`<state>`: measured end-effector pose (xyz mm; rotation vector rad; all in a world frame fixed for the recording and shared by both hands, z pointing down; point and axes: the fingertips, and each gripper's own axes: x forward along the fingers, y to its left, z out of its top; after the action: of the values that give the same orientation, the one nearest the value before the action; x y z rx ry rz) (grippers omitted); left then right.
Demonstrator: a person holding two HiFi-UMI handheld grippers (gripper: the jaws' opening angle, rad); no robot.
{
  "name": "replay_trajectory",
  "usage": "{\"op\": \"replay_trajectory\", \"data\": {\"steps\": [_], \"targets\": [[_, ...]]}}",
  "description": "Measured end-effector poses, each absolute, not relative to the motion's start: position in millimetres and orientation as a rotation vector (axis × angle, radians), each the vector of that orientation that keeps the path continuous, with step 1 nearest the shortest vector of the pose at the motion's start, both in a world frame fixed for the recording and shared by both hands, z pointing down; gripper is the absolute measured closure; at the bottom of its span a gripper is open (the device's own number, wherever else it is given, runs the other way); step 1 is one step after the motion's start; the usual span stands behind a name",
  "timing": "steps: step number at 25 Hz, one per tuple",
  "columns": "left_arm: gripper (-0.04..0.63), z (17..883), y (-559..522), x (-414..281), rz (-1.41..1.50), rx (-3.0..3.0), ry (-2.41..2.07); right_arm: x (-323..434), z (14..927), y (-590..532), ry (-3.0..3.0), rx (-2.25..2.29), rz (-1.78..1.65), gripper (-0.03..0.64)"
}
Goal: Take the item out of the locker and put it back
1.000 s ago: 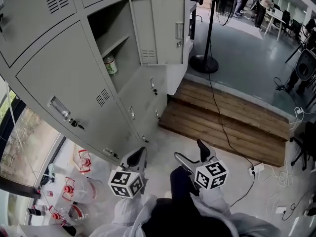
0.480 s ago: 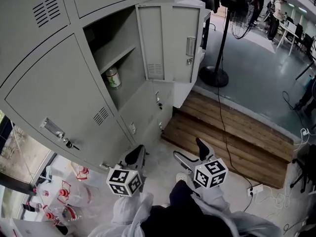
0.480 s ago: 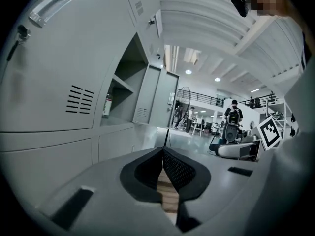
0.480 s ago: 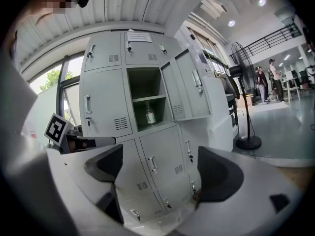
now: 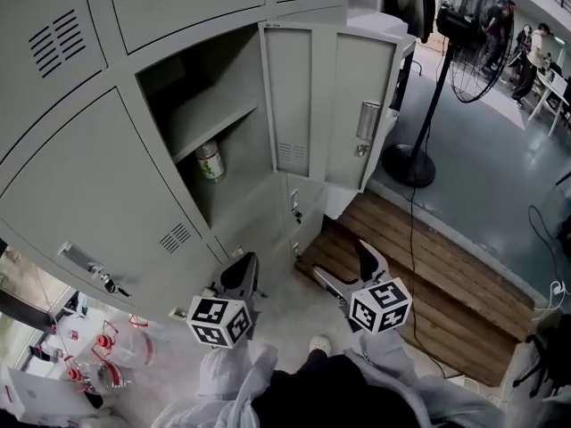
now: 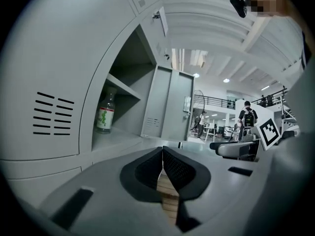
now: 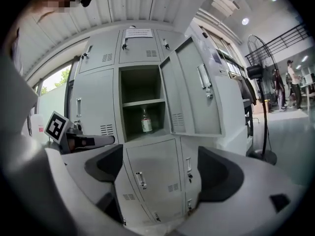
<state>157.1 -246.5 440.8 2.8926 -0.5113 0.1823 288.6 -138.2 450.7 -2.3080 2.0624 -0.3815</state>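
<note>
Closer to the locker (image 5: 107, 176) than 1 s ago: its open compartment has slid toward the middle of the head view, while both grippers stay low in front of you. Your left gripper (image 5: 239, 276) is closed, pads pressed together w/ nothing between them, as the left gripper view shows. Your right gripper (image 5: 348, 270) is spread wide & empty. The clear bottle (image 5: 210, 161), green-printed label, stands upright on the compartment floor under the shelf (image 5: 210, 119), well apart from both grippers. The door (image 5: 330, 105) hangs open to the right, w/ a floor fan (image 5: 477, 38) beyond it. Only the right gripper view shows the paper notice (image 7: 138, 32) above the compartment. Only the left gripper view shows a person w/ backpack (image 6: 246, 118) in the hall.
</note>
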Motion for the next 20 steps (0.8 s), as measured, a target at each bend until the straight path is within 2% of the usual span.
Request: {"op": "replay_trajectory", "data": {"steps": [9,20], "targets": [[0.588,436.6,-277.8,170.7,0.149,2.890,-0.714,316.7,448.1,-189.9,2.245,-2.152,-0.337,0.143],[0.588,434.7,-309.7,89.8,0.131,2.742,-1.120,273.8,405.1,-313.5,2.514,-1.856,-0.218,0.143]]}}
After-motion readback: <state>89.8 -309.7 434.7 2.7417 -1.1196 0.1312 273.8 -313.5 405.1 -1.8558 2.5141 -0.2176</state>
